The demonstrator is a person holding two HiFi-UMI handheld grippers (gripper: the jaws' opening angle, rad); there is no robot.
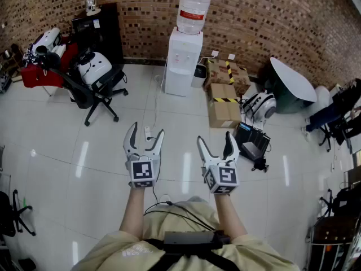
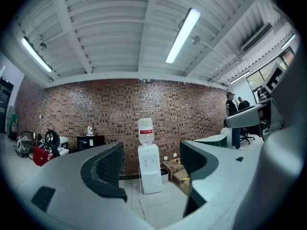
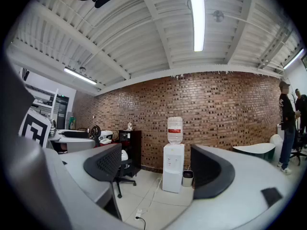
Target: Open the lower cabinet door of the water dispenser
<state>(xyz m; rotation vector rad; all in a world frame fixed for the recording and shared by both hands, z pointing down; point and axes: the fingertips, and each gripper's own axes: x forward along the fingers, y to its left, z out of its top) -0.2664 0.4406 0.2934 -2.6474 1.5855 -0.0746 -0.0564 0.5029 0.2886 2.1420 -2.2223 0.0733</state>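
Head view: left gripper [image 1: 146,131] and right gripper [image 1: 214,139] held level, side by side over bare floor, both aimed at dispenser [image 1: 183,61].
Left claw: jaws apart, nothing between the pads; dispenser [image 2: 149,174] framed far off in the gap.
Right claw: jaws wide apart, empty; dispenser [image 3: 172,171] framed likewise.
Reason for pose: probably an approach stance, with jaws pre-opened and levelled to meet a vertical door edge.
Dispenser place: upright against the brick wall, well apart from both grippers; bin [image 1: 199,72] just beside it, boxes [image 1: 224,103] near, on the same side.
Dispenser look: white tower, clear bottle [image 1: 193,10] with red label on top, tap recess in the upper half.
Lower door [image 3: 172,181]: plain white panel, shut flush; handle too small to tell.
Floor hazard: cable [image 1: 155,103] trailing in front of the unit.
Task stage: door untouched.
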